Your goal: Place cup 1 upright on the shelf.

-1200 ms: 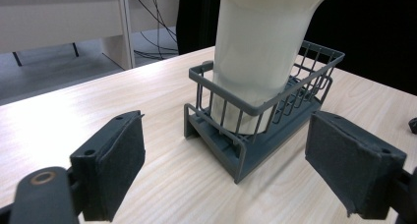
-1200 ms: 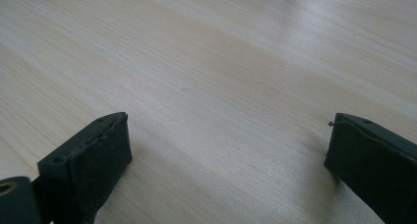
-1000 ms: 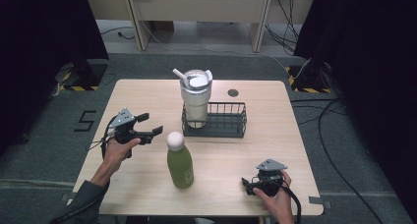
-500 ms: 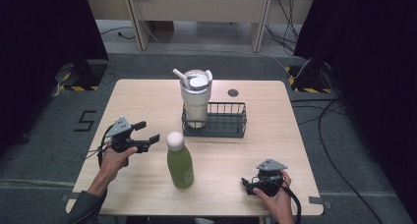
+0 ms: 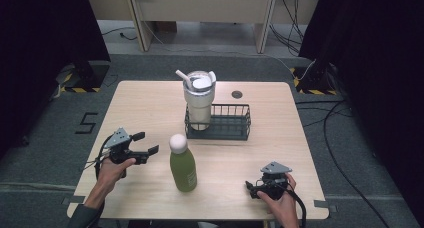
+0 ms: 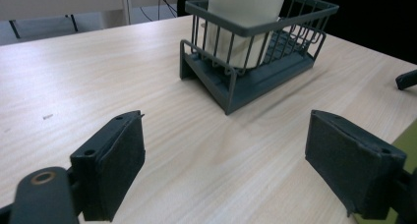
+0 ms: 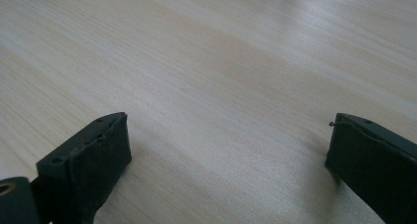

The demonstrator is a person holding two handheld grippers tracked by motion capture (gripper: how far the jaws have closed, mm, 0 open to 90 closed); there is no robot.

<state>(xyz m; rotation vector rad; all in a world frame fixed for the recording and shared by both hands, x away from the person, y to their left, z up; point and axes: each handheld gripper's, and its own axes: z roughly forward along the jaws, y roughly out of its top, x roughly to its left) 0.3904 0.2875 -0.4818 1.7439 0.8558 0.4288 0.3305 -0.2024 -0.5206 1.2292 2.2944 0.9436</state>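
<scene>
- Near the front edge of the desk (image 5: 150, 113), towards its middle, the green bottle (image 5: 183, 164) stands upright with its white cap on, free of both grippers.
- The left gripper (image 5: 145, 144) is held near the desk's left edge, jaws spread wide and aimed at the bottle, just short of it; a sliver of green shows past one pad in the left gripper view.
- The right gripper (image 5: 252, 187) rests by the front right corner, jaws spread, holding nothing.
- Risk: the bottle is tall and narrow, so one pad landing first would likely tip it.
- A fall backwards could strike the wire basket (image 5: 227, 123) holding the tumbler (image 5: 197, 100).
</scene>
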